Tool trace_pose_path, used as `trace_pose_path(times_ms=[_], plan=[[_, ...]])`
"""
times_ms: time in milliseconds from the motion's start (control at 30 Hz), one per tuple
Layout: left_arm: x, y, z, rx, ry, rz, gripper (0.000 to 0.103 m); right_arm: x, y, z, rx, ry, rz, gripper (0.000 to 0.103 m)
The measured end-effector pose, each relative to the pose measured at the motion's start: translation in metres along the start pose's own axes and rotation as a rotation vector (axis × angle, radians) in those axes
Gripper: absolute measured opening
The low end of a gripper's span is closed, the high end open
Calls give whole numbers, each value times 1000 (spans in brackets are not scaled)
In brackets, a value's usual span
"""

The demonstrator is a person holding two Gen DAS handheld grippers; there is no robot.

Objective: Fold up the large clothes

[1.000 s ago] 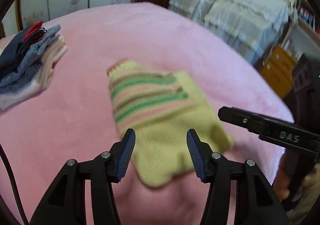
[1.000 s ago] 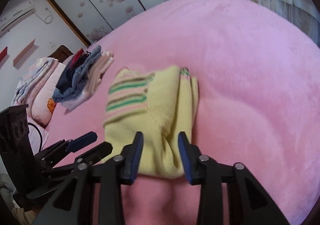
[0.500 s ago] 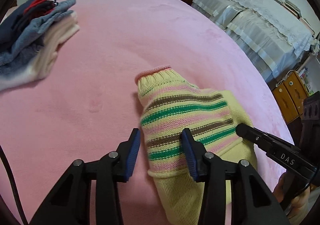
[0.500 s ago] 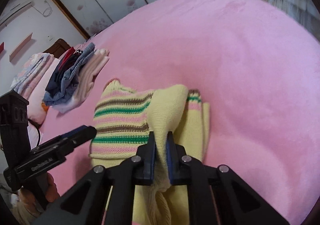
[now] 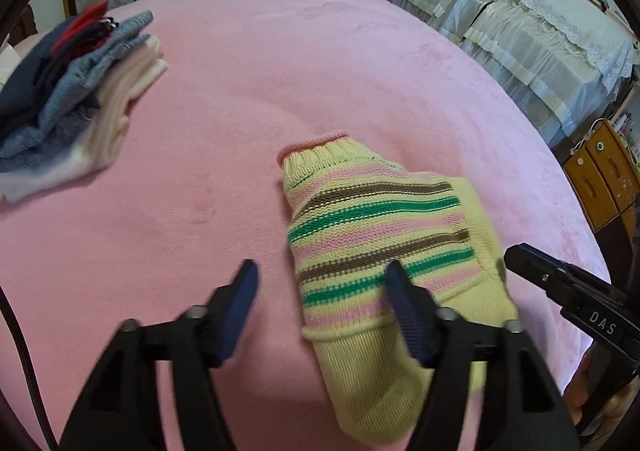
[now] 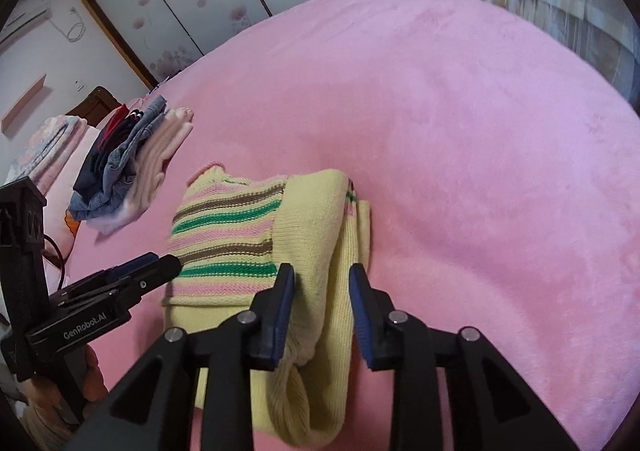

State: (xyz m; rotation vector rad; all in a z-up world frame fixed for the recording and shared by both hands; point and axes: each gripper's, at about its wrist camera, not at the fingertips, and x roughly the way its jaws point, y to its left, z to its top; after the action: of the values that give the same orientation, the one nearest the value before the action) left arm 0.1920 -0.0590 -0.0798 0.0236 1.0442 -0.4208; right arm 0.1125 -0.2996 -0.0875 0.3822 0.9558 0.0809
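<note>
A folded yellow knit sweater with pink, green and brown stripes [image 5: 380,235] lies low-centre on the pink plush bed [image 5: 280,51]. The left claw [image 5: 324,311] gapes wide; the right claw [image 6: 320,291] stands parted astride a yellow fold, gripping nothing.

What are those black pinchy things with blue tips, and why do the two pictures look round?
Each is a hand-held tool: a person carries one in each hand, and a tiny wide-eyed camera on it looks along its two fingers, bending the picture round. One picture comes from the left tool, the other from the right tool. Both are over a fluffy pink blanket on a bed. On it lies a folded yellow knitted sweater with green, pink and brown stripes. Farther off sits a pile of folded blue, red and cream clothes. Right now both tools are open, with the sweater between their fingers, so nothing is pinched.
</note>
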Motion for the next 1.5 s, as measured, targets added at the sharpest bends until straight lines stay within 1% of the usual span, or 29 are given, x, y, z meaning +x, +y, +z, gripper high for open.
trace_pose_path(times_ms=[67,133,167,200,300,433,500,633,700,800,900,933,1067,1167,1233,1300,1367,1400,1500], plan=[[-12,-3,-2,5,-7,-5,72,-13,3,1,-16,-19,-7,31],[-25,-7,-3,22,-12,-5,72,-24,7,0,-33,-41,-27,48],[-31,-8,-4,30,-15,-2,72,-31,11,-1,-47,-57,-44,52],[-37,-9,-6,37,-19,3,73,-36,14,-2,-59,-69,-55,59],[-56,-14,-12,41,-35,27,73,-59,24,-5,-120,-115,-98,65],[-79,-14,-15,12,-44,11,74,-81,37,-9,-178,-147,-119,72],[-87,-12,-16,3,-47,4,74,-91,42,-11,-199,-170,-122,74],[-107,-15,-21,-3,-62,-13,75,-106,50,-13,-222,-190,-113,74],[-113,-17,-23,-6,-66,-12,75,-112,54,-13,-230,-196,-93,74],[-121,-18,-24,-17,-75,-26,75,-119,60,-15,-245,-213,-90,74],[-125,-16,-25,-38,-81,-46,75,-125,65,-15,-266,-229,-88,74],[-125,-15,-26,-51,-80,-66,76,-125,67,-15,-272,-226,-85,74],[-121,-11,-29,-82,-77,-124,76,-125,69,-12,-260,-201,-50,74],[-111,-9,-33,-100,-69,-159,76,-122,66,-10,-239,-189,-28,74],[-104,-8,-35,-103,-62,-174,76,-116,64,-9,-223,-165,-15,74],[-94,-5,-37,-104,-50,-167,76,-106,61,-7,-211,-131,-10,74],[-84,-1,-38,-116,-32,-170,80,-93,60,-7,-205,-87,-19,75],[-78,1,-39,-124,-19,-174,83,-85,58,-8,-198,-67,-17,75],[-58,10,-40,-151,22,-185,83,-65,51,-10,-164,-4,2,75]])
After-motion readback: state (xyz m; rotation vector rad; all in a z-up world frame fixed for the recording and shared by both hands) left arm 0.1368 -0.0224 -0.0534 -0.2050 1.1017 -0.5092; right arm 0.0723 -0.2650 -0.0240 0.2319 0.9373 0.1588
